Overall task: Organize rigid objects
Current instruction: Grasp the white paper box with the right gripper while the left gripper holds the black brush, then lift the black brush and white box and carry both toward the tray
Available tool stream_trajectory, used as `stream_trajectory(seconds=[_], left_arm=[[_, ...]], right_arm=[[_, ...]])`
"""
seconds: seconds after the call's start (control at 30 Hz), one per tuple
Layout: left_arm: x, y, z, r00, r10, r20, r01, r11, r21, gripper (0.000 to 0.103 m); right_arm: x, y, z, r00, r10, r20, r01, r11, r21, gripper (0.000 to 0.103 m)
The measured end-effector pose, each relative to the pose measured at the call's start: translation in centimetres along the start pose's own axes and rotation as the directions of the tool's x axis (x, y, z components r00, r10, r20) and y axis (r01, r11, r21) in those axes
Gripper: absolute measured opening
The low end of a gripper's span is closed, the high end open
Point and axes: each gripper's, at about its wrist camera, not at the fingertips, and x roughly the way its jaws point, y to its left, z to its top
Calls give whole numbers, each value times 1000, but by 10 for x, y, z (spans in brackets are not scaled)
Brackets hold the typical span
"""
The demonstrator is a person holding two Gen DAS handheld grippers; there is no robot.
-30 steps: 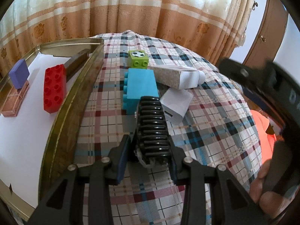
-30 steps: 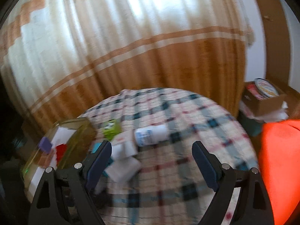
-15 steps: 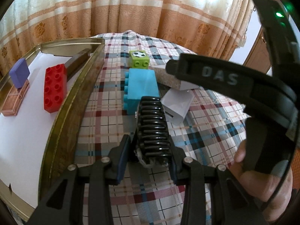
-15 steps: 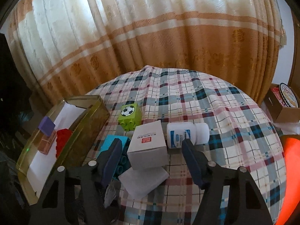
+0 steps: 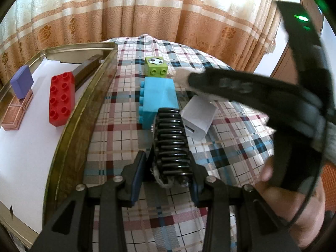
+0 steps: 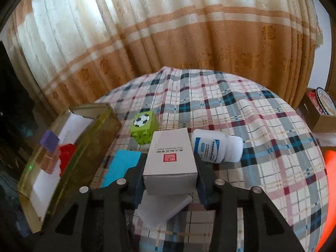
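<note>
Two wrist views of a plaid-covered table (image 6: 262, 126) are shown, with orange-and-cream curtains behind.

In the left wrist view, the left gripper (image 5: 168, 168) fills the lower middle of the frame, its jaws pinching a black ribbed object (image 5: 171, 142), perhaps a comb or hair clip; its nature is hard to tell. It is held just beside the gold-rimmed tray (image 5: 73, 130) at the left of the frame, likely so it can be sorted into that tray. Already lying on the tray's white liner are a red brick (image 5: 62, 98), a purple block (image 5: 22, 82) and a brown case (image 5: 16, 113). Above the gripper lie a blue brick (image 5: 159, 96) and a green football cube (image 5: 156, 67); a small white box (image 5: 198, 117) sits to their right.

In the right wrist view, the right gripper (image 6: 170, 172) sits at lower centre, its jaws closing on a white carton (image 6: 171, 163) that stands between the pads, seemingly to lift it off the pile. A white bottle (image 6: 216, 149) lies on its side just right of the carton.

Only the right view shows the carton's printed face, the bottle and the cardboard box (image 6: 319, 113) at the right edge. Only the left view shows the ribbed object, the tray's contents clearly, and the person's hand (image 5: 294, 199) on the right gripper's handle.
</note>
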Motion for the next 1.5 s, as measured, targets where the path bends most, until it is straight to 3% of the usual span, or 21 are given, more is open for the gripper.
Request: stream_trajectory(seconds=[0.27,0.43,0.83,0.93,1.5], left_arm=[[0,-1,1,1000,7,-1,-7,1000,6,37],[0,-2,1,1000,8,0,-8,1000,6,37],[-8,1,-7,1000,-22,-7,22,1000,-12,37],[-7,1,-7,1000,-16,-7,16,1000,-8,37],[-7,-2,-9,1000,17,-9,-16,1000,21,37]], right_arm=[[-63,-34,-30,994,-26,105,4,979,203,44],[-76,-49,-57,997,-59,50,44,963,265,44],[-79,-46,-91,998,-55,-26,60,966,253,45],[-78,-49,-86,998,-51,-41,60,961,269,55],[-57,-24,-72,974,-200,-106,210,973,92,55]])
